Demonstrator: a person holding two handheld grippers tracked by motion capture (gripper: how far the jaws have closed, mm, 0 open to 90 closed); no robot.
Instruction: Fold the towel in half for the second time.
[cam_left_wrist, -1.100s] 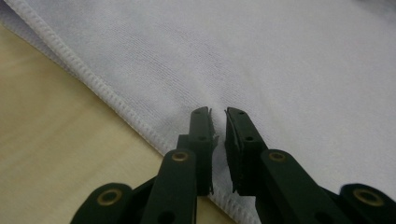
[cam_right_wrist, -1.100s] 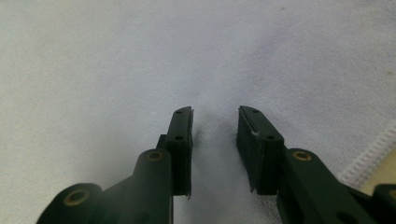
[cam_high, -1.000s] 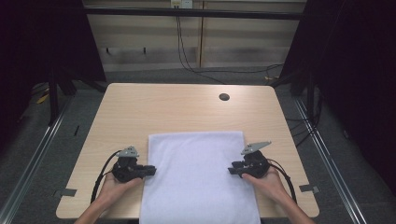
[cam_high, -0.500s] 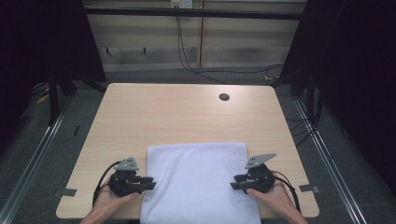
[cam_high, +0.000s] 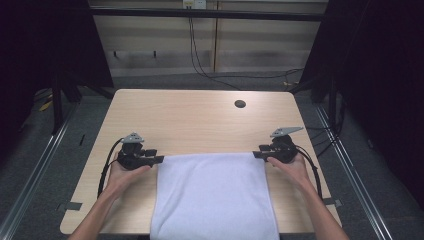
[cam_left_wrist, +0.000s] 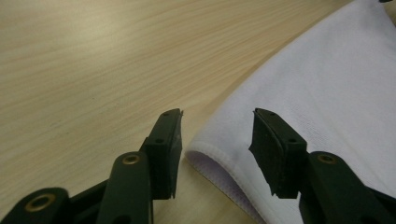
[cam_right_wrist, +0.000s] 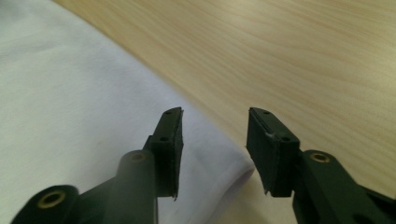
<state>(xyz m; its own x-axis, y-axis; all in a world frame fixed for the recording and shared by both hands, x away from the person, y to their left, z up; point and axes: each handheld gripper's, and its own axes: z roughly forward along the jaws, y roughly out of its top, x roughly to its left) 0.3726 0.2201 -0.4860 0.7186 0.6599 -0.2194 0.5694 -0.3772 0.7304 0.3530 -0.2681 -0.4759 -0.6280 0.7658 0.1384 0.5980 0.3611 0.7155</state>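
A white towel (cam_high: 215, 195) lies flat on the wooden table (cam_high: 190, 120), and its near end hangs over the front edge. My left gripper (cam_high: 159, 160) sits at the towel's far left corner. Its jaws have just been opening; the hemmed corner (cam_left_wrist: 205, 154) lies loose between them, unpressed. My right gripper (cam_high: 256, 155) sits at the far right corner. Its jaws have also just been opening, and stand apart over the towel's rounded corner (cam_right_wrist: 224, 172). In the left gripper view (cam_left_wrist: 217, 114) and the right gripper view (cam_right_wrist: 215, 112) the pads hover just off the cloth.
A small round dark hole (cam_high: 240, 104) marks the tabletop at the far right. Bare wood stretches beyond the towel. Black frame posts and cables stand behind the table, and a rail runs along the floor on each side.
The towel's far edge has slid toward the person. Both hands have moved from the towel's sides up to its far corners, and both pairs of jaws now stand wider apart.
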